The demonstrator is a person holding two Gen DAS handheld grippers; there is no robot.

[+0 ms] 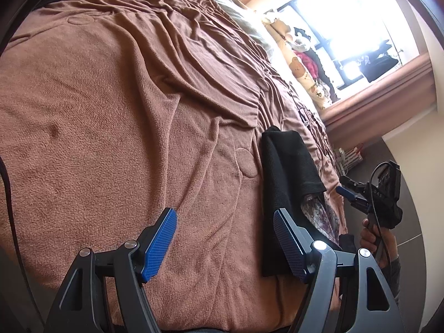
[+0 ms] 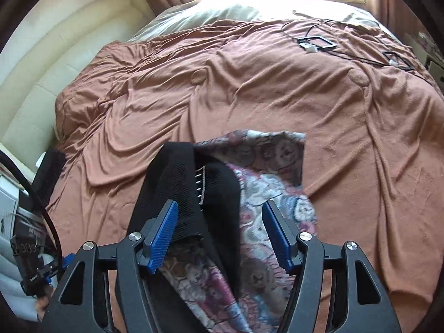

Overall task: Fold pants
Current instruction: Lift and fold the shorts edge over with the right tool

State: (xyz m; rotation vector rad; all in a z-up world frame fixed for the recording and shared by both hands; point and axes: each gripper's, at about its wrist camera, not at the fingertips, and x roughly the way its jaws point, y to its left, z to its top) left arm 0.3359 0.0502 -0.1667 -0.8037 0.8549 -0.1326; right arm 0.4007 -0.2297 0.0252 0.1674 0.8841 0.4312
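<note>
A folded black garment of mesh-like knit lies on a bear-print cloth, both on the brown blanket. My right gripper hovers just above them with its jaws apart; the black fabric lies between the blue pads, which do not press on it. In the left wrist view the same black garment lies beyond my right-hand finger, with the print cloth beside it. My left gripper is open over bare blanket, holding nothing. The right gripper shows at the bed's edge, held by a hand.
Black cables and small chargers lie on the far right of the bed. Pillows and a cream padded headboard lie beyond. A bright window with a ledge is past the bed. The bed's edge runs close to the garment.
</note>
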